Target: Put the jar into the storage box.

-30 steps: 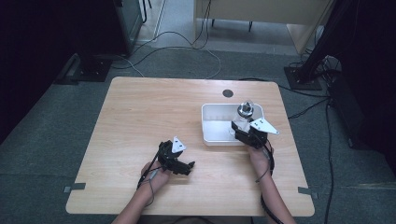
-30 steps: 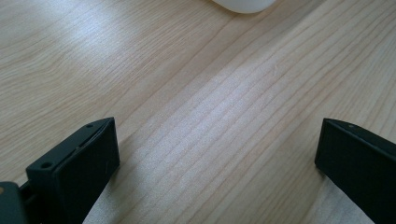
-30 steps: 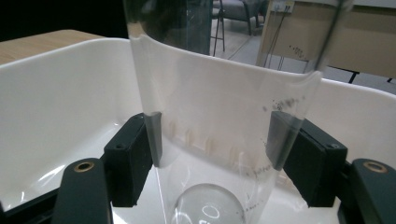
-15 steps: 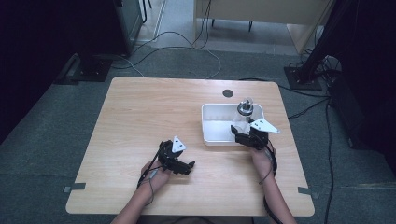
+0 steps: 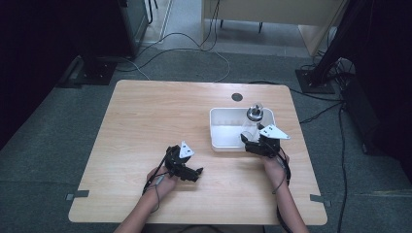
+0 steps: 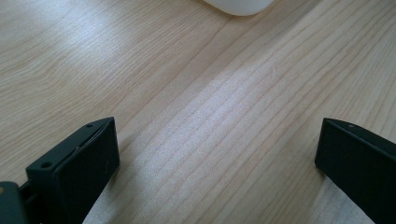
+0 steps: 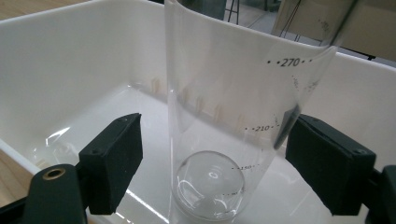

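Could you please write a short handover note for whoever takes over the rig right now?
Right hand-held gripper: its jaws have just been opening; they now stand apart on either side of the clear bottle, pads off it.
Left hand-held gripper: open, nothing between its jaws, low over the table.
Bottle: upright in the white bin.
Done: bottle placed in bin.
Left: probably draw the right hand-held gripper clear.

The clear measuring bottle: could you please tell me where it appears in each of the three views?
High view: the clear measuring bottle stands at the right side of the white bin, just ahead of the right gripper.
Left gripper view: not in it; a corner of the bin at the top edge.
Right gripper view: centre, upright between the open jaws.
Shared landmark: the white bin.
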The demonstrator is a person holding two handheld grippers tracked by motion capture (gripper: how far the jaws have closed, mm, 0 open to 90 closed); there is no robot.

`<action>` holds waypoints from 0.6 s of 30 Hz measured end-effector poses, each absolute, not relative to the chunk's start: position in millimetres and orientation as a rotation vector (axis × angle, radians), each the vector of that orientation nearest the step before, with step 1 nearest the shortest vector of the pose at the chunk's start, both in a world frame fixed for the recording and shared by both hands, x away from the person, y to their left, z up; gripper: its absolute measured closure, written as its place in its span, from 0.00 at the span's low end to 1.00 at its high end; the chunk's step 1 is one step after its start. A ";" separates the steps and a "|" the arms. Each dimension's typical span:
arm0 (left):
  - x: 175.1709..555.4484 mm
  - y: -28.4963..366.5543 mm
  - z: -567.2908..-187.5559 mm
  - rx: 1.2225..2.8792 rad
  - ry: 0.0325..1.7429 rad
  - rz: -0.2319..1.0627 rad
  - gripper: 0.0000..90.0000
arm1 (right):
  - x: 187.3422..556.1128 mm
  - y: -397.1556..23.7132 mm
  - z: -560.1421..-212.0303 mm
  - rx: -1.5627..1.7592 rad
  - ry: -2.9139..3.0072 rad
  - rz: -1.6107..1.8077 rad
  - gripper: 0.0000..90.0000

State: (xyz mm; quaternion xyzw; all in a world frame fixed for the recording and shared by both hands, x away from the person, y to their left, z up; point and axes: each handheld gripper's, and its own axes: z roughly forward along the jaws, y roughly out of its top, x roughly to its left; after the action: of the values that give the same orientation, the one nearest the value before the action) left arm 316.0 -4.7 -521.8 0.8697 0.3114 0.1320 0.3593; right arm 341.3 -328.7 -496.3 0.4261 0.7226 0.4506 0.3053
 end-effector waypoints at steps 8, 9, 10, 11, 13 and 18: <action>317.5 -5.4 -521.8 2.246 0.792 0.337 0.00 | 335.7 -333.4 -489.7 1.148 1.903 1.222 0.20; 317.8 -5.4 -521.8 2.247 0.789 0.336 0.00 | 335.0 -334.0 -489.0 1.147 1.907 1.225 0.20; 317.9 -5.5 -521.8 2.247 0.788 0.336 0.00 | 333.7 -334.9 -488.0 1.139 1.914 1.230 0.20; 318.1 -5.6 -521.8 2.247 0.788 0.335 0.00 | 333.7 -334.9 -488.0 1.139 1.914 1.230 0.20; 318.3 -5.7 -521.8 2.248 0.786 0.335 0.00 | 332.3 -335.8 -487.6 1.140 1.919 1.231 0.20; 319.2 -6.4 -521.8 2.248 0.783 0.331 0.00 | 330.0 -339.2 -488.4 1.129 1.940 1.223 0.20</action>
State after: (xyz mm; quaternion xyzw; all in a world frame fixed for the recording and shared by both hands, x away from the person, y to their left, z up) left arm 319.2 -6.4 -521.8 0.8724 0.3037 0.1283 0.3609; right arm 330.0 -339.2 -488.4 0.4228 0.7267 0.4580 0.2888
